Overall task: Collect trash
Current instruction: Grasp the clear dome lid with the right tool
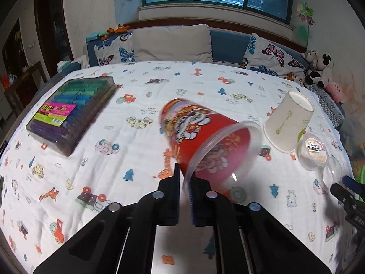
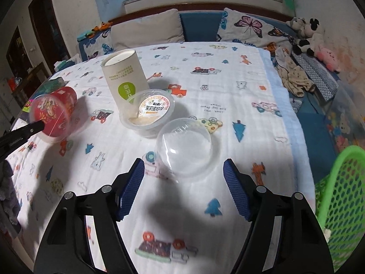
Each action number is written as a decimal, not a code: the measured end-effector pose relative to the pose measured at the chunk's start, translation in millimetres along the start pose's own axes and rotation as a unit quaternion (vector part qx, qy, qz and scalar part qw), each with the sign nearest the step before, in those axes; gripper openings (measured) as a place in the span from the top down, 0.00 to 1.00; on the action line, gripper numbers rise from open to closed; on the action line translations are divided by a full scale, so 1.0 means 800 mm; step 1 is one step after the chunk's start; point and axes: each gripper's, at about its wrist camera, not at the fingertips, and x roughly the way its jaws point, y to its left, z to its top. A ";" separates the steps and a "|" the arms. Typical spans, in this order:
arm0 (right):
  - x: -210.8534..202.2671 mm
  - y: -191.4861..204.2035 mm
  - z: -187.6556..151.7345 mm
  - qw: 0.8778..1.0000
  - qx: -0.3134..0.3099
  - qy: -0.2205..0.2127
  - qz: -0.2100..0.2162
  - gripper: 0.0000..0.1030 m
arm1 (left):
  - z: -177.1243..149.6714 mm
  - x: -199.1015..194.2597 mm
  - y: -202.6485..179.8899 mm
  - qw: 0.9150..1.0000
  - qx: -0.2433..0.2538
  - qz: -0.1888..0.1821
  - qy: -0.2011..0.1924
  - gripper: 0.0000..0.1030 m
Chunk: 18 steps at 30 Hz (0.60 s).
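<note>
A red printed cup with a clear plastic cover over its mouth lies tilted on the patterned tablecloth. My left gripper is shut on the clear rim of that cup; the right wrist view shows the cup at the far left. My right gripper is open. A clear dome lid sits on the cloth partly between its blue pads, which stand just off its sides. Behind the lid are a small plastic dessert tub and an upturned paper cup.
A green mesh basket stands at the right edge beside the table. A clear box of coloured markers lies at the left. A sofa with cushions and plush toys runs behind the table.
</note>
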 end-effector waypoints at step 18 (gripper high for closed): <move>0.007 0.000 -0.001 1.000 0.002 0.000 -0.014 0.46 | -0.014 -0.015 0.028 0.997 -0.006 -0.079 0.013 0.95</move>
